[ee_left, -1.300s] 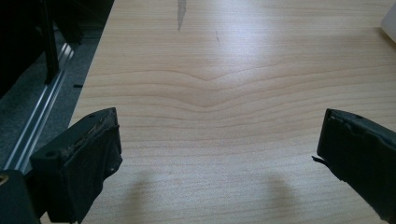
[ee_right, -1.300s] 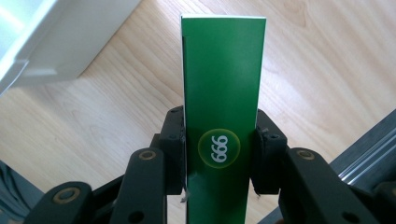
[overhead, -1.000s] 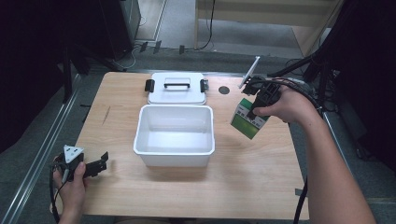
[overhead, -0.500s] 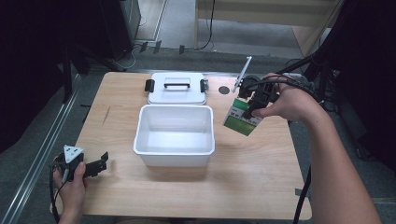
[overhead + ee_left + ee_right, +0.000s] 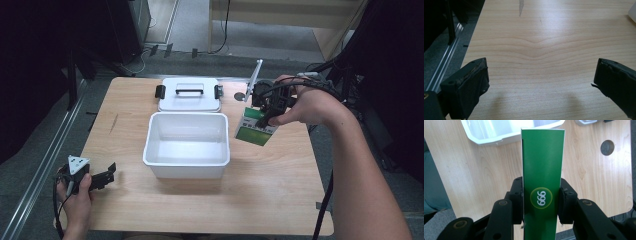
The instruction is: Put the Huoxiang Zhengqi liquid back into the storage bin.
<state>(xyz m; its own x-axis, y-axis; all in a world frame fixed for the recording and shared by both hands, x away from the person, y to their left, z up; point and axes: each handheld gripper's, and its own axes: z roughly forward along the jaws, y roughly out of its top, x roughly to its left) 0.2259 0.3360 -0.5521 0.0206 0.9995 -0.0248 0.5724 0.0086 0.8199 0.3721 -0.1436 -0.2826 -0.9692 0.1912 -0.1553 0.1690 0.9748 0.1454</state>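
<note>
Right hand-held gripper (image 5: 266, 111) raised with jaws clamped; left hand-held gripper (image 5: 102, 176) low, jaws wide apart.

High view looks down on the table (image 5: 280, 200); both tool views skim its wood closely.

Your green box (image 5: 256, 127) is a slim carton with a white upper band and a round "999" badge on its narrow green face (image 5: 541, 170). It hangs tilted above the table (image 5: 280, 195), off the wood, nearer the right edge, just beside the white bin (image 5: 186, 150).
</note>
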